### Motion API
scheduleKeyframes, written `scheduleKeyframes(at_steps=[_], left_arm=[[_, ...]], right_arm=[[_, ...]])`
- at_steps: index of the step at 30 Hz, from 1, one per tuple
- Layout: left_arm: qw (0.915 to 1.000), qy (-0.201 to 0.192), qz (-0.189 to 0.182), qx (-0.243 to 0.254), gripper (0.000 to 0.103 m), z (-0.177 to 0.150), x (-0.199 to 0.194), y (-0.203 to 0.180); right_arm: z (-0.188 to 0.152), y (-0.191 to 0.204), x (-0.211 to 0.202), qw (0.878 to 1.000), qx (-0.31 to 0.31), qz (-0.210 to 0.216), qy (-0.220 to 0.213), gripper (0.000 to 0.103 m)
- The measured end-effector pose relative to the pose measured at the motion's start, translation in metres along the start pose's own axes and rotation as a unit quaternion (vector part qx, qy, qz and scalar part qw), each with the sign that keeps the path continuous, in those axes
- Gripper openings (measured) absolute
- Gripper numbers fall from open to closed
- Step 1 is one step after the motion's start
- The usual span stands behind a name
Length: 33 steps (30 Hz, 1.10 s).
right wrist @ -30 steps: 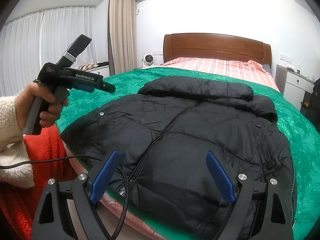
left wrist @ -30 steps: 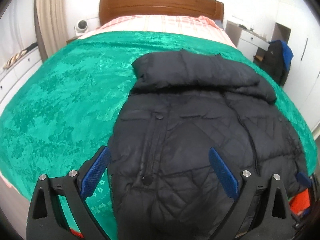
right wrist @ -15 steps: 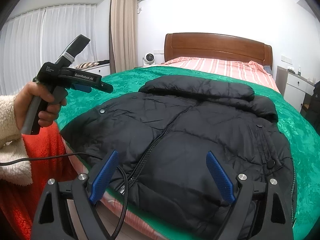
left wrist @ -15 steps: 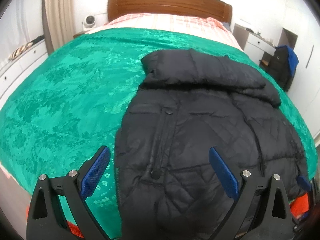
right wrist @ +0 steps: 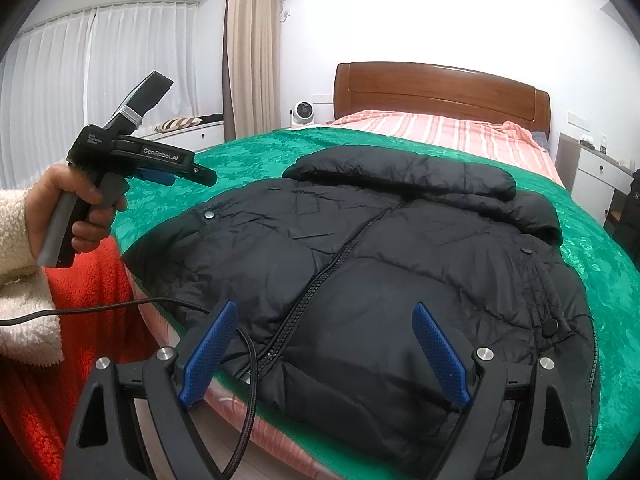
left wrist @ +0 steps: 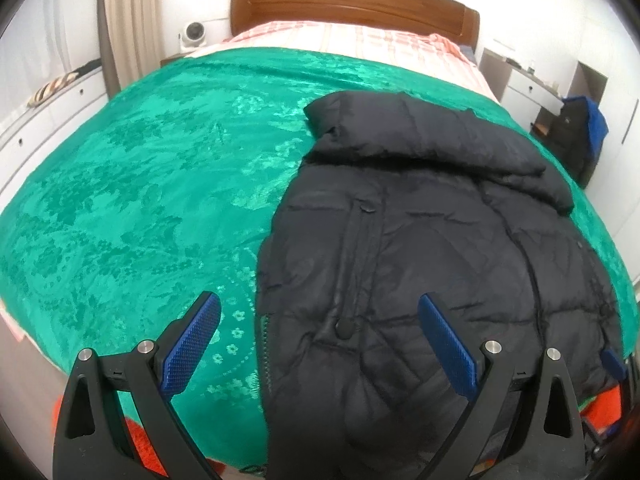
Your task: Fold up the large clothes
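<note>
A black puffer jacket (left wrist: 420, 260) lies front up on the green bedspread (left wrist: 140, 200), collar toward the headboard and hem over the bed's near edge. Its zipper (right wrist: 320, 284) is partly undone. My left gripper (left wrist: 320, 320) hovers open over the jacket's left hem corner, one pad above the bedspread and one above the jacket, with nothing between its fingers. The right wrist view shows the left gripper (right wrist: 192, 174) held in a hand (right wrist: 76, 200) beside the jacket's left side. My right gripper (right wrist: 324, 320) stands open above the jacket (right wrist: 400, 260) near the hem, holding nothing.
A wooden headboard (right wrist: 440, 88) and a pink striped sheet (right wrist: 440, 132) lie beyond. A white nightstand (right wrist: 596, 176) stands at the right, low white drawers (left wrist: 44, 120) at the left. A black cable (right wrist: 248, 380) hangs at the bed edge beside red fleece (right wrist: 92, 300).
My left gripper has shifted left along the bed's near edge, so the jacket now sits further right in its view. The right gripper has not moved.
</note>
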<state>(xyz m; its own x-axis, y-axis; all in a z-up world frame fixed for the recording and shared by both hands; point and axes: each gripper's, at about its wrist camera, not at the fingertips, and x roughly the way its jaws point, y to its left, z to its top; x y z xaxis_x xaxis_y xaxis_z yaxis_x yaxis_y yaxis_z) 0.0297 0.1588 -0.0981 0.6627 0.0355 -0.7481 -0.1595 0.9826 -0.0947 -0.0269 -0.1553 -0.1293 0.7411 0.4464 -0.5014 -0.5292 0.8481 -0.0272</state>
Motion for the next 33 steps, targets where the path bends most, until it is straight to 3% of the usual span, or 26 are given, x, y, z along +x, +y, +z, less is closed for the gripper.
scheduleKeyframes(at_steps=[33], left_arm=[[0.9997, 0.006, 0.015, -0.017, 0.099, -0.010, -0.003, 0.019]], right_arm=[[0.000, 0.003, -0.001, 1.000, -0.005, -0.001, -0.001, 0.089]])
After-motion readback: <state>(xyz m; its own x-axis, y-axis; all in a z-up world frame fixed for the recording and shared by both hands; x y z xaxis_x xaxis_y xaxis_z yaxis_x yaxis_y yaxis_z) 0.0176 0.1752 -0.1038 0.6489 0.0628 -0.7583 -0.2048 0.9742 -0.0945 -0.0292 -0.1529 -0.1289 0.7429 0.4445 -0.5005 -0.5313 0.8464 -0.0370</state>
